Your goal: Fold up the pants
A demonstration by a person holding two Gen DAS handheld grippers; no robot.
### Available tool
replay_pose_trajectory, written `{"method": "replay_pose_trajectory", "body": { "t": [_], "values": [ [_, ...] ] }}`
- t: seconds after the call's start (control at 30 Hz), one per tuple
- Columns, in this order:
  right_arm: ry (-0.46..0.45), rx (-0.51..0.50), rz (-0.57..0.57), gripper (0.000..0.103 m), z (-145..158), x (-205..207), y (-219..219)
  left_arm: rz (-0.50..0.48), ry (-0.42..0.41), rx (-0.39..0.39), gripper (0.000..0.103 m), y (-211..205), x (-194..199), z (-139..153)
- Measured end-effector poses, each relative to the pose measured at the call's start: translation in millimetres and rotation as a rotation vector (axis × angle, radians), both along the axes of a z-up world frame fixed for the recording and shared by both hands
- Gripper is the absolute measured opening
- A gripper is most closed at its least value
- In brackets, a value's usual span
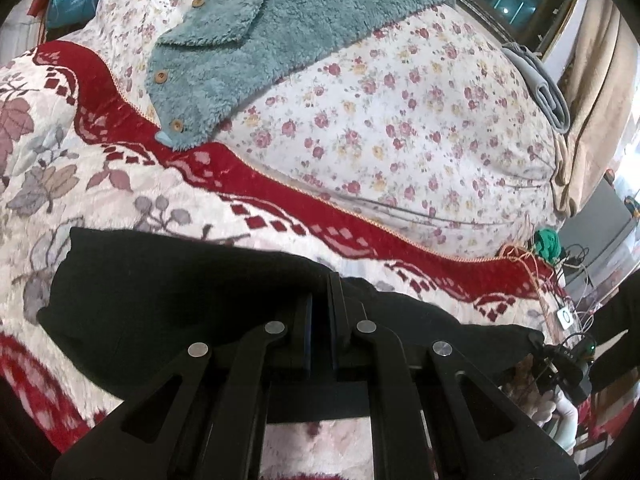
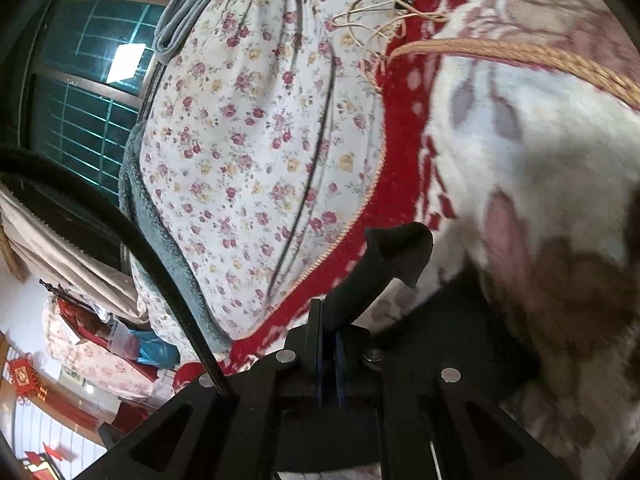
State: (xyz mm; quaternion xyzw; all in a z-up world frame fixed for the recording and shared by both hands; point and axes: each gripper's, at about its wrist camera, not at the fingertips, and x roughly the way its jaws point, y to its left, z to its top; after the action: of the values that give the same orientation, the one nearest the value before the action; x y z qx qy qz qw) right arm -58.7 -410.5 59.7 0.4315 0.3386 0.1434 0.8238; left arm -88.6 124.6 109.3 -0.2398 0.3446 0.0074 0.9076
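Black pants (image 1: 168,296) stretched between both claws, lifted just above the red-and-cream blanket (image 1: 120,184) on the bed. Left claw (image 1: 322,304) pressed together, pinching the pants' edge; fabric spreads wide to either side of it. Right claw (image 2: 329,332) likewise pinched shut on a corner of the pants (image 2: 384,260), a twist of cloth sticking up past its fingertips. Beyond: floral quilt (image 1: 400,120) with a teal fleece garment (image 1: 240,60) lying on it. Woven basket (image 2: 520,54) rim on the blanket in the right wrist view.
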Motion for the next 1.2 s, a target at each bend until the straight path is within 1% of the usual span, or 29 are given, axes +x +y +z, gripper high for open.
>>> {"method": "replay_pose_trajectory", "body": {
  "t": [0.13,0.23,0.33,0.4,0.47,0.53,0.63,0.7,0.8,0.83,0.93,1.07,1.13,1.2],
  "values": [
    [0.032,0.008,-0.008,0.004,-15,-8,-2,0.004,0.003,0.007,0.005,-3,-12,-8],
    [0.067,0.004,-0.014,0.004,-28,-12,-4,0.0,0.01,0.032,0.005,-10,-20,-16],
    [0.122,-0.028,-0.014,0.004,-43,-15,-4,0.003,0.028,0.04,0.005,-13,-28,-28],
    [0.148,-0.075,-0.007,0.004,-48,-15,-1,0.007,0.042,0.038,0.005,-13,-30,-35],
    [0.155,-0.093,-0.008,0.004,-48,-14,1,0.014,0.053,0.026,0.005,-10,-31,-39],
    [0.133,-0.092,-0.014,0.004,-43,-17,1,0.017,0.056,0.008,0.005,-7,-33,-41],
    [0.111,-0.098,-0.011,0.004,-37,-22,2,0.019,0.048,0.012,0.005,-7,-34,-41],
    [0.118,-0.119,-0.007,0.004,-37,-24,3,0.021,0.049,0.02,0.005,-8,-33,-43],
    [0.149,-0.135,-0.011,0.004,-46,-24,4,0.027,0.065,0.036,0.005,-9,-32,-50],
    [0.16,-0.148,-0.014,0.004,-48,-24,5,0.029,0.068,0.043,0.005,-10,-32,-52],
    [0.178,-0.234,-0.013,0.005,-48,-23,13,0.031,0.077,0.058,0.005,-10,-32,-58],
    [0.188,-0.317,-0.016,0.013,-38,-24,19,0.032,0.091,0.048,0.005,-7,-30,-64],
    [0.191,-0.351,-0.026,0.02,-33,-27,19,0.03,0.105,0.036,0.005,-7,-29,-68],
    [0.189,-0.367,-0.04,0.021,-28,-31,17,0.032,0.119,0.012,0.006,-4,-29,-72]
  ]
}}
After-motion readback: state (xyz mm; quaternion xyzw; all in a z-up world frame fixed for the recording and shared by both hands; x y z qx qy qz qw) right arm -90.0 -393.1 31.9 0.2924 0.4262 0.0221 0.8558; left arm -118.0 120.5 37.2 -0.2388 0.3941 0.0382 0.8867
